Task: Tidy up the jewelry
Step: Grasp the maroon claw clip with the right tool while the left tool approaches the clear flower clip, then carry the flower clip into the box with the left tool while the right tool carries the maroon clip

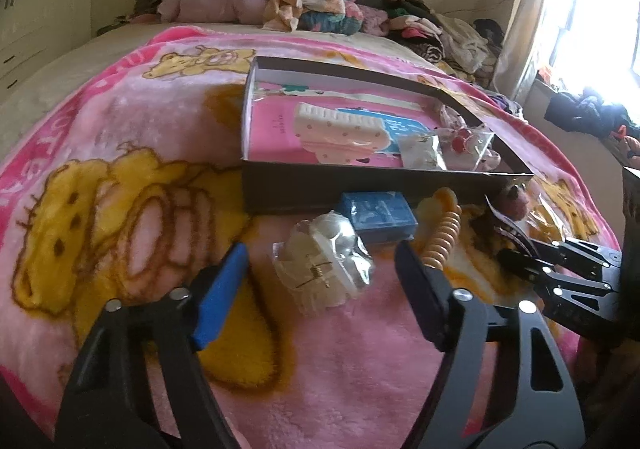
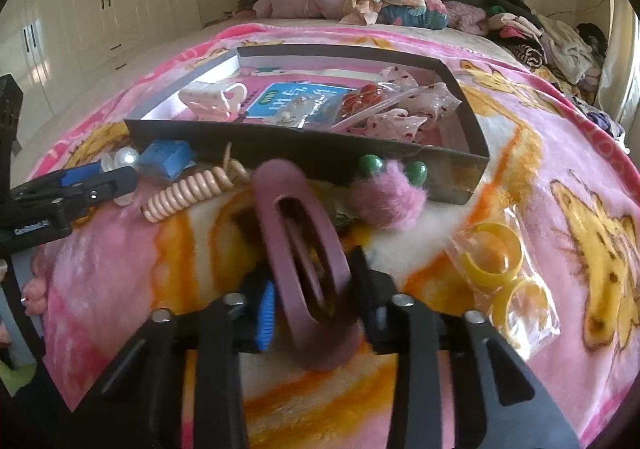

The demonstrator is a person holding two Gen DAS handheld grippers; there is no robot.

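Right gripper [image 2: 312,289] pinching a mauve oval hair claw [image 2: 304,261] near the fuzzy blanket's [image 1: 340,369] front edge; left gripper [image 1: 320,261] spread around a bagged clear clip [image 1: 324,269].

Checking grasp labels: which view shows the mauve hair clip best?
Right wrist view: the mauve hair clip fills the centre, gripped between the right claw pads. In the left wrist view only that claw shows at the right edge, and the clip cannot be made out.
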